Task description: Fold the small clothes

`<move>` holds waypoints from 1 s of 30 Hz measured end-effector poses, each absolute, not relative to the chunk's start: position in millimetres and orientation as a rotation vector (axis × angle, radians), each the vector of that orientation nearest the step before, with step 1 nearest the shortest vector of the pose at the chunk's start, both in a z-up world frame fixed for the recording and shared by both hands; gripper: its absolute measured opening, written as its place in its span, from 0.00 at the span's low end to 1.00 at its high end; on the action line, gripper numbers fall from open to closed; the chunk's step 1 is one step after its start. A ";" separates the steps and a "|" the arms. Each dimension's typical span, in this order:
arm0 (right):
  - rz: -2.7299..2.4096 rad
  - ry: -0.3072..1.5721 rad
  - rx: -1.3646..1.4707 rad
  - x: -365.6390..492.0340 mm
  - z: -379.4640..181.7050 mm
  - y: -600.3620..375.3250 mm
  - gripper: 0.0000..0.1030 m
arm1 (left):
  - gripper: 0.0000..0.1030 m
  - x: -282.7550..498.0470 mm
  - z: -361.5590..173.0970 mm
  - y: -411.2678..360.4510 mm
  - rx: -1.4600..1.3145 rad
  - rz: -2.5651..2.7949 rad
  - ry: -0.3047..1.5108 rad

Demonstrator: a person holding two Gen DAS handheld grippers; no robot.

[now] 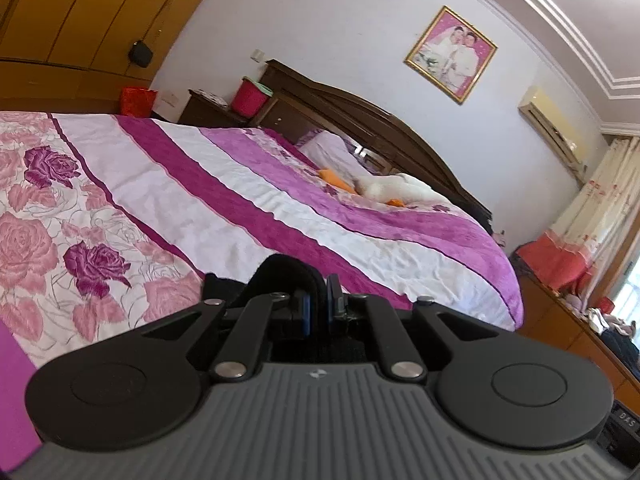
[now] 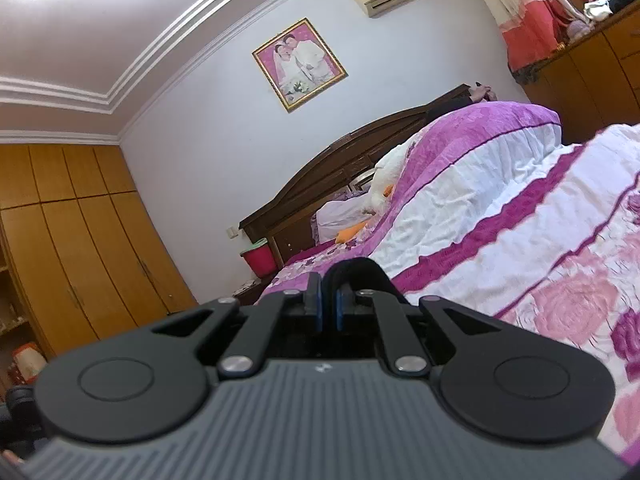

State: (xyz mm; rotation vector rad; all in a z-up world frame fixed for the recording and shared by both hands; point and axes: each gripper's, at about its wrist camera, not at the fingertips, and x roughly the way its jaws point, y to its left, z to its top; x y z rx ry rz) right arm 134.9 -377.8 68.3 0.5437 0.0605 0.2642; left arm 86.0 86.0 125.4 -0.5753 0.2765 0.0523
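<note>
Above the near edge of the bed (image 1: pixel 280 208), a black garment (image 1: pixel 286 270) hangs pinched in both claws. The left gripper (image 1: pixel 318 300) has its jaws closed on a fold of the dark cloth, which bulges up over the fingertips and spills to the left of them. The right gripper (image 2: pixel 329 300) is likewise clamped tight on a black fabric edge (image 2: pixel 362 270) that arches just past its tips and drops to the right. The left gripper tips slightly down toward the striped, rose-patterned bedspread (image 1: pixel 100 208); the right one points roughly level toward the dark wooden headboard (image 2: pixel 320 184). Both views are tilted. Most of the garment is hidden behind the gripper bodies, so its kind and shape cannot be made out.
</note>
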 end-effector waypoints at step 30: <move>0.120 0.238 0.415 314.6 -16.4 -337.1 0.09 | 0.08 319.7 14.3 97.3 -0.454 0.205 0.517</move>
